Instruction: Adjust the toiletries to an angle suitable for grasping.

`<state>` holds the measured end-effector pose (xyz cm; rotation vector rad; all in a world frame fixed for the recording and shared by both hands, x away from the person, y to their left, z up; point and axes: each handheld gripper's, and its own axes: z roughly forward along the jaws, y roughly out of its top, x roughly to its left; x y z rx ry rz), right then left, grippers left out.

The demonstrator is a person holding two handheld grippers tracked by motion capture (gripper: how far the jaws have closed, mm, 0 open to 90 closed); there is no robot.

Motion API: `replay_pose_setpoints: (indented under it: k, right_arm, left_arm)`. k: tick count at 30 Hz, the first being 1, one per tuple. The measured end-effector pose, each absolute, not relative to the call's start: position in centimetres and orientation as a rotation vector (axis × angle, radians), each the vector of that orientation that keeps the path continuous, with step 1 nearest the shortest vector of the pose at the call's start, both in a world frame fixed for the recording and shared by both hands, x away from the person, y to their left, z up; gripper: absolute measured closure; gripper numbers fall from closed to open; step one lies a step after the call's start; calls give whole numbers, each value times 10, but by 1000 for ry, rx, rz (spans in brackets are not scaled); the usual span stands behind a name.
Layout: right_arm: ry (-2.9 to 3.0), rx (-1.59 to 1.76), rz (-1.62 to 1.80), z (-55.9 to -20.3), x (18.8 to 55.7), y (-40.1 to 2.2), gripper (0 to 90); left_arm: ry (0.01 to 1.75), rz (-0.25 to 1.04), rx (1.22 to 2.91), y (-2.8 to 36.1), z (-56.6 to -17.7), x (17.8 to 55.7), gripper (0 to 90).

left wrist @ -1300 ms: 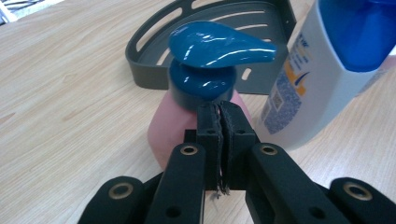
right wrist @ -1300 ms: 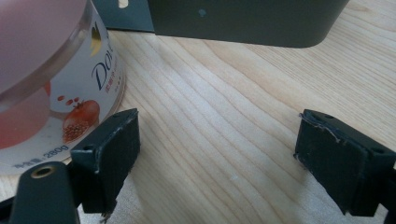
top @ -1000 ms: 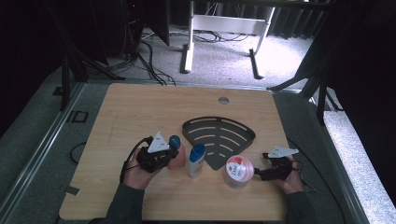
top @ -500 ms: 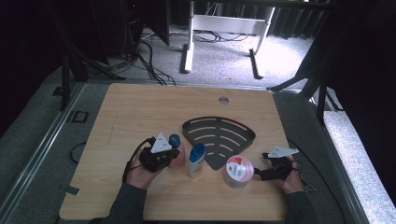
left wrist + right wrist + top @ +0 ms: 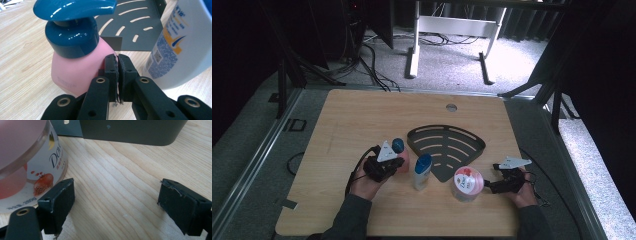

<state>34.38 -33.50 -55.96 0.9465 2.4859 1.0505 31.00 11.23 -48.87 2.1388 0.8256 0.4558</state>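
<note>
A pink pump bottle (image 5: 75, 70) with a dark blue pump head (image 5: 398, 145) stands on the wooden table. My left gripper (image 5: 117, 58) is shut with nothing between its pads, its tips right against the bottle's side (image 5: 398, 164). A white bottle with a blue cap (image 5: 422, 171) stands just right of it (image 5: 180, 45). A round Dove jar (image 5: 467, 183) with a pink lid stands beside my right gripper (image 5: 489, 186). That gripper (image 5: 116, 198) is open over bare wood, the jar (image 5: 27, 162) at its left finger.
A dark grey slotted corner shelf (image 5: 447, 147) lies flat behind the bottles, its wall (image 5: 132, 130) close ahead of the right gripper. The table (image 5: 362, 115) has a small round hole (image 5: 451, 107) near its far edge. Cables trail from both grippers.
The left hand and its gripper have shifted slightly; the pink bottle, white bottle and jar stand where they were. The right gripper has kept still.
</note>
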Motion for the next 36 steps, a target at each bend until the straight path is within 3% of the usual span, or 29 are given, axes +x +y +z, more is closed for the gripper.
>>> replay_pose_setpoints:
  k: [16, 36]
  right_arm:
    - [2488, 948, 1050, -560, 344, -335, 136]
    - [2487, 946, 1050, -560, 344, -335, 136]
  left_arm:
    - [862, 494, 2145, 106, -492, 332, 869]
    - [893, 452, 2123, 106, -496, 362, 870]
